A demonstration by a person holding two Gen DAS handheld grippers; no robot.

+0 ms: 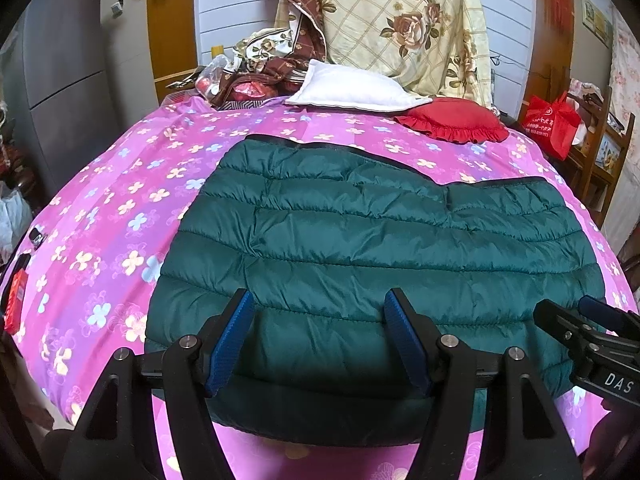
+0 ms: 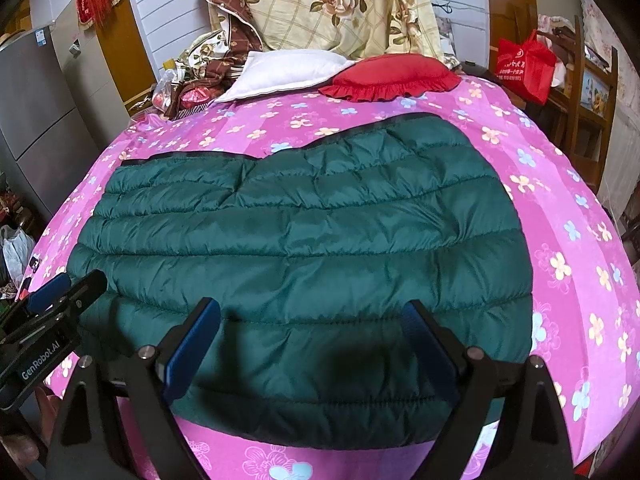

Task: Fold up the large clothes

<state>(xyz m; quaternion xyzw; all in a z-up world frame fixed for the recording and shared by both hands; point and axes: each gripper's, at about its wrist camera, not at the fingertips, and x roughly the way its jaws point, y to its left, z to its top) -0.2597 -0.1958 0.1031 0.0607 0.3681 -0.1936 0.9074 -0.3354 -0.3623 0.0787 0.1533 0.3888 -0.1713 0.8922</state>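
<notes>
Pink floral bedsheet fills most of both views, w/ a bedroom behind it.

Left gripper is seen at bottom centre of the left wrist view, blue pads spread wide, nothing held between them. Right gripper is shown likewise at bottom centre of the right wrist view, jaws wide apart & empty. Each tool is also caught at the edge of the other's frame: right one at lower right, left one at lower left.

Green quilted jacket is laid flat on the sheet, already folded into a rough rectangle, & fills the centre of both frames. Its near edge is seen just beneath & between the pads of both grippers; whether the pads touch the fabric can't be told. A dark-trimmed edge is visible at the far side, stepped, so layers aren't perfectly aligned.

Risks, as judged: the puffy, slick shell may be pinched only in its top layer, so the lower layer is left behind & the fold is skewed. Uneven lift betw. the two grippers could shift the stepped far edge further. Trapped air may cause spring-back.

Further out, a white pillow & red ruffled cushion are set at upper centre, well apart from the jacket; a floral quilt is hung behind.
</notes>
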